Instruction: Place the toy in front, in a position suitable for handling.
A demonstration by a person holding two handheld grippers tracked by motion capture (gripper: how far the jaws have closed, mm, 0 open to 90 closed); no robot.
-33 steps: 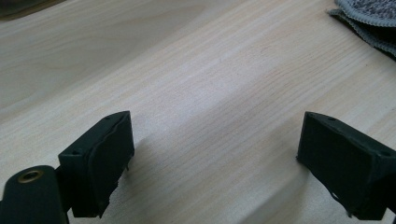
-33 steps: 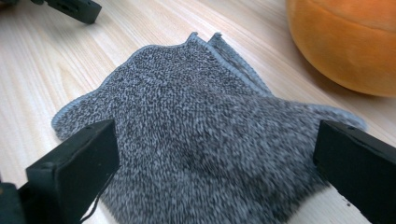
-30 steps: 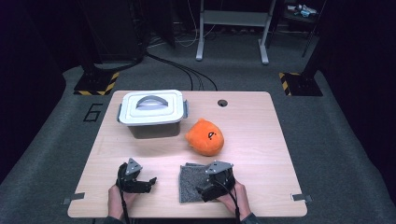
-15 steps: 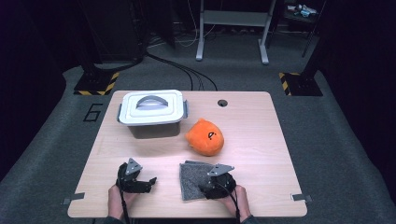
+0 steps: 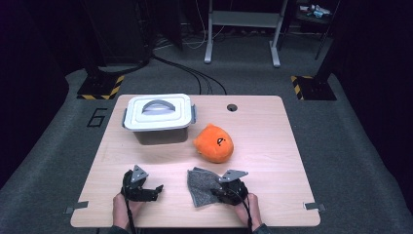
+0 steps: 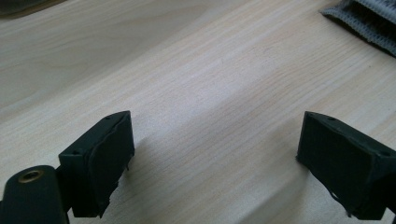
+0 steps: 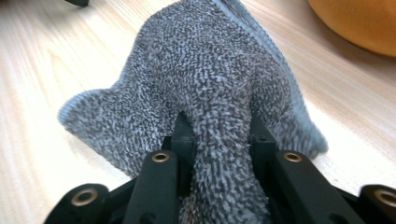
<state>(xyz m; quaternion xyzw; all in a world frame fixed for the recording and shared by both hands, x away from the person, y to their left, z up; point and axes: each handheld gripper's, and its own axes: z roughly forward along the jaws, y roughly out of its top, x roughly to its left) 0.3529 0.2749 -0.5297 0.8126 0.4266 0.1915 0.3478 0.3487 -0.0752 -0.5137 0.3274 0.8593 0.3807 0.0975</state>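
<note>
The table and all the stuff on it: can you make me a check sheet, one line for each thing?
Surface: light wooden table, with a small round hole near its far edge.
Job's things: grey cloth lying bunched at the near edge.
Clutter: white lidded box with a grey handle; orange plush toy beside it.
Grippers: right gripper pinching a fold of the cloth; left gripper with jaws wide apart over bare wood.
Cables: black cables on the floor beyond the table.
Surroundings: grey carpet, metal stand legs, yellow-black striped plates.
</note>
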